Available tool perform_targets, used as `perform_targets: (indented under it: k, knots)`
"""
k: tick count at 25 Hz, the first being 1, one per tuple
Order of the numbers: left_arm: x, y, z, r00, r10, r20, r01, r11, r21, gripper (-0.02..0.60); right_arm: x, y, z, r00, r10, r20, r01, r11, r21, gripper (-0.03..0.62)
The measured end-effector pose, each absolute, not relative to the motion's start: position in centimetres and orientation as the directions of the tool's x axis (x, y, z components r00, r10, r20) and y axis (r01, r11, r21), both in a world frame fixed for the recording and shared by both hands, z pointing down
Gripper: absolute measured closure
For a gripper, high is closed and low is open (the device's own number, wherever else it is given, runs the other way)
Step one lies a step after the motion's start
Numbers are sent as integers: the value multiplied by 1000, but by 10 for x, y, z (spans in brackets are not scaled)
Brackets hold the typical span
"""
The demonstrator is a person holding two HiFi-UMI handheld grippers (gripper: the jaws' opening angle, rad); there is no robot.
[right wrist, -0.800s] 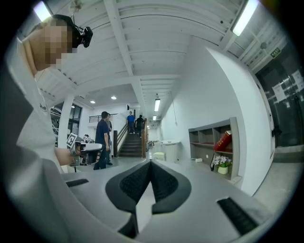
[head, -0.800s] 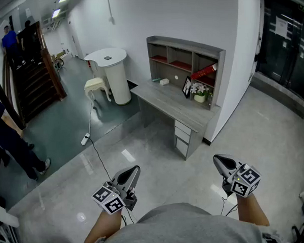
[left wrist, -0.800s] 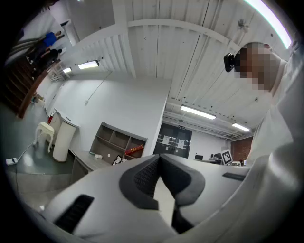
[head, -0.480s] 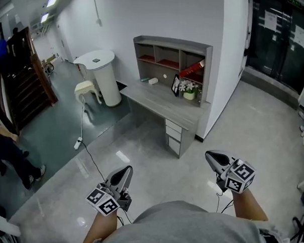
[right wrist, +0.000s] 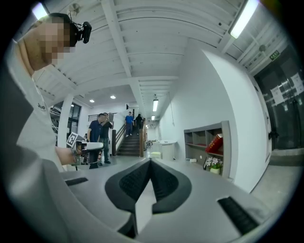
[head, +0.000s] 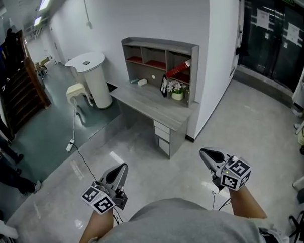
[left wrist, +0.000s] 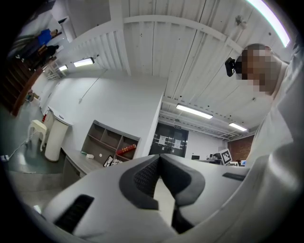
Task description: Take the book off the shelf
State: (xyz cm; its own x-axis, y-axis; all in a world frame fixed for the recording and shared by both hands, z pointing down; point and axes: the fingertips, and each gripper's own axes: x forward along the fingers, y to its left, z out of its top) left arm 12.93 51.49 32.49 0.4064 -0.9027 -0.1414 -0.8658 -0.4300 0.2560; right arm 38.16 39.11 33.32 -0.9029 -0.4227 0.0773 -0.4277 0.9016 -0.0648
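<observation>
A red book leans tilted in the right compartment of the grey shelf unit on the desk against the white wall. The book looks small and far in the left gripper view, and shows as a red book in the right gripper view too. My left gripper is held low at the front left, shut and empty. At the front right my right gripper is shut with nothing in it. Both are far from the shelf, across open floor.
A framed picture and a small flower pot stand on the desk below the book. A white round column and a stool stand to the left, with a cable across the floor. People stand by the stairs at far left.
The desk and shelf have shifted left and slightly down in the head view as I walk nearer. Both grippers stay low, shut, in much the same pose.
</observation>
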Motion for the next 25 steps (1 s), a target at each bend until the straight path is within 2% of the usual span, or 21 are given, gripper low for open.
perform_targets:
  k: [6,12,25]
  knots:
    - [182,489,330,438,-886,-152,-841,-464,280,569,428,380,339,-890,-439,121,-440,898,17,566]
    - [220,463,338,483,-865,-135,-815,-500,293,569,459,362,349,-880,-458,125,-459,888,25,566]
    - [166,368,369,542,-828,-144,-754,-555,351,569,410,291,377,-838,-516,179,-518,855,39,566]
